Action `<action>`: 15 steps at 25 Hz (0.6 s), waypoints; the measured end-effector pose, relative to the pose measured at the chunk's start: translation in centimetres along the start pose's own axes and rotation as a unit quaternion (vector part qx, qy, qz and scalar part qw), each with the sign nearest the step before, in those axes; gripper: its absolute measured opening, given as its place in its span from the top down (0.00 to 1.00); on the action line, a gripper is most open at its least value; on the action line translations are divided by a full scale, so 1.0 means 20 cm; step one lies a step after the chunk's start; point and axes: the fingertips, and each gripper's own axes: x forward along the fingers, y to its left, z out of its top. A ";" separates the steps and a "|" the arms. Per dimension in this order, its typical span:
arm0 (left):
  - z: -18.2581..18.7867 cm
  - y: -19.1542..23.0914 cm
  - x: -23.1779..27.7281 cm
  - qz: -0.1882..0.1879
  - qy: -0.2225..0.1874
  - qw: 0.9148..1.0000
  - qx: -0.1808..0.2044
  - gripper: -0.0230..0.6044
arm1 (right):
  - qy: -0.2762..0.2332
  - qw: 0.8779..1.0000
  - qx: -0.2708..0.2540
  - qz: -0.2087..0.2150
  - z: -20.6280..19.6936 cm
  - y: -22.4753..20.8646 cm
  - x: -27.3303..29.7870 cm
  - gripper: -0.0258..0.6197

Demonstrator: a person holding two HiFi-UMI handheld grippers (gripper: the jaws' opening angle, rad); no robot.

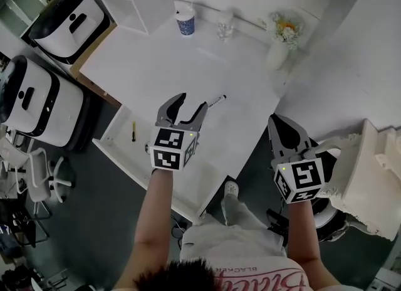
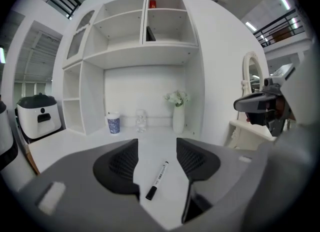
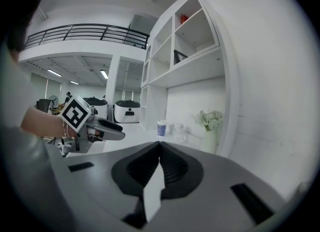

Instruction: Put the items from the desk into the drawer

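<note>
A black-capped white marker lies on the white desk. My left gripper hovers open just short of it; in the left gripper view the marker lies on the desk between the two spread jaws, untouched. My right gripper is held off the desk's right edge, shut with nothing in it; its jaws meet at the tips. The drawer stands pulled out at the desk's left front, with a small yellow and black item inside.
A patterned cup, a glass jar and a vase of flowers stand along the desk's back by a shelf unit. Two white machines sit at the left. A white chair is at the right.
</note>
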 end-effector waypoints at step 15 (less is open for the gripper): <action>-0.53 -0.07 0.48 -0.054 0.152 0.987 -0.008 0.58 | 0.060 0.997 0.039 0.031 -0.27 -0.11 0.22 0.95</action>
